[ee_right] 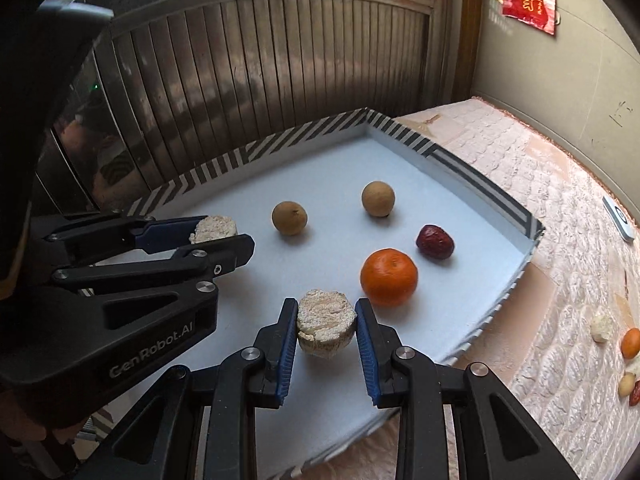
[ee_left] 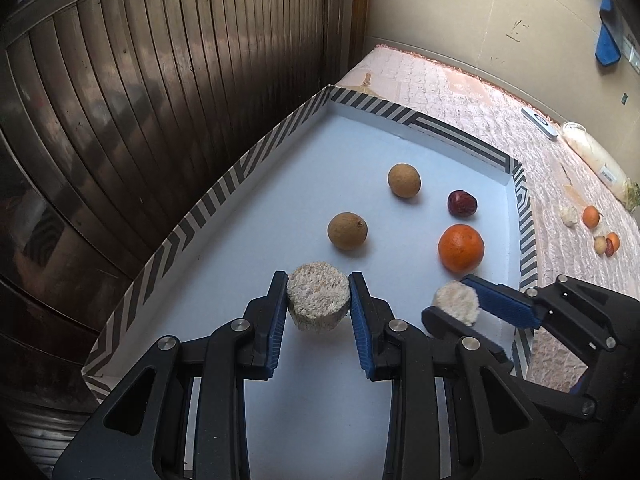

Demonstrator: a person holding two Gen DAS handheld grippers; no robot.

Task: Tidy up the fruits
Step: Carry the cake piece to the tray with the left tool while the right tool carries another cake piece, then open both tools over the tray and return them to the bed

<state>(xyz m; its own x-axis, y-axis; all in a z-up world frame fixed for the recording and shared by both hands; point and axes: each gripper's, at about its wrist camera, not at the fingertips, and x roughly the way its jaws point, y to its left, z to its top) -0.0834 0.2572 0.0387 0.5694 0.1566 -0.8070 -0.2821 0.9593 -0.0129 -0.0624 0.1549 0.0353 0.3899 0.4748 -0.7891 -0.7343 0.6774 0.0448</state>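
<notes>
A white tray with a striped rim holds two brown round fruits, a red date and an orange. My left gripper is shut on a pale round puffed cake just above the tray floor. My right gripper is shut on a second pale cake, also low over the tray, next to the orange. The right gripper shows in the left wrist view; the left gripper shows in the right wrist view.
The tray sits on a pink textured cloth. Small loose fruits lie on the cloth to the right. A white bag and a remote-like device lie farther back. A dark slatted wall stands behind the tray.
</notes>
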